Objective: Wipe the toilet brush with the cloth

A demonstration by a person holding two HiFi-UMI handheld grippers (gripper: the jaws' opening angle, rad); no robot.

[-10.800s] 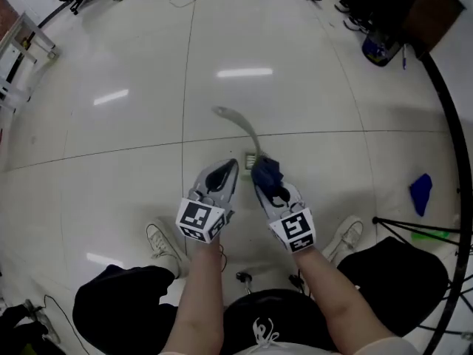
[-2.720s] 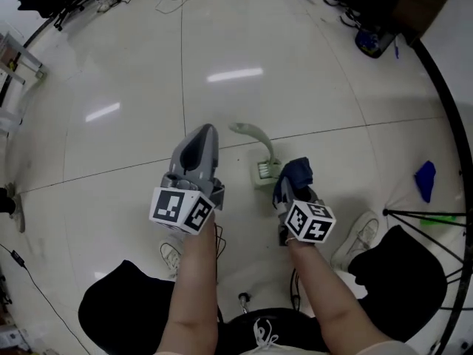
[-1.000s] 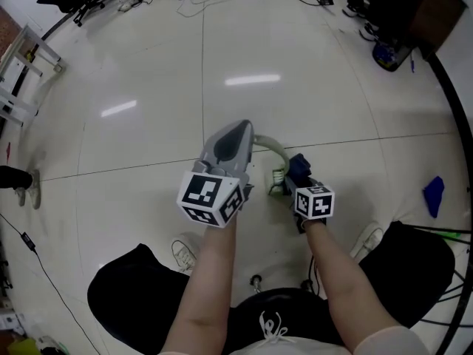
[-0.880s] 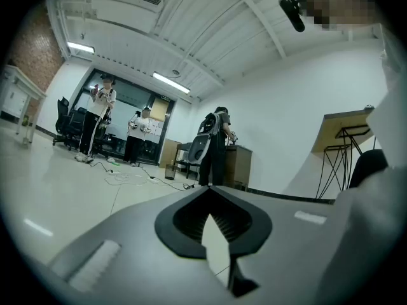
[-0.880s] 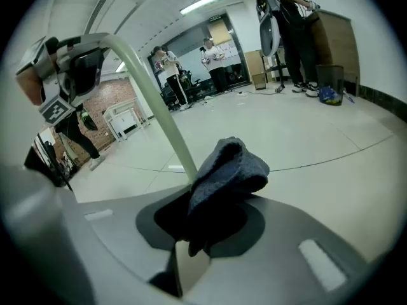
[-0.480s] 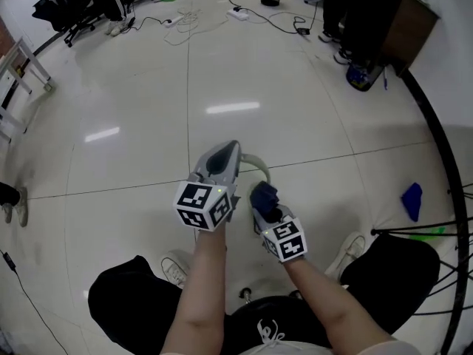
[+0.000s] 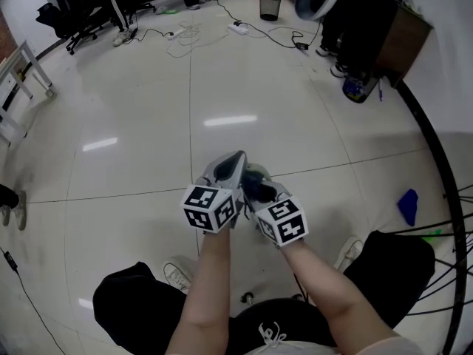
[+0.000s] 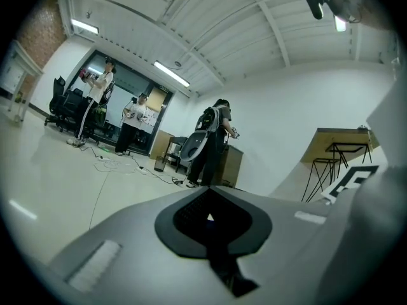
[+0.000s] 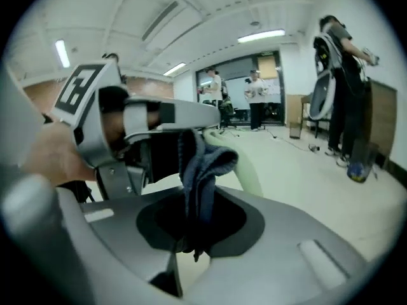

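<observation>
Drawn together since half a second ago: right hand-held gripper [image 7: 255,187] now just beside left hand-held gripper [image 7: 235,165], both raised above the tiled floor [image 7: 148,87]. Left one clenched on the pale green toilet brush [image 9: 249,167], handle jutting from its tip toward the right one. Right one pinching a dark blue cloth [image 9: 202,164], bunched upward between its jaws and lying just in front of that handle, contact hard to tell.
</observation>
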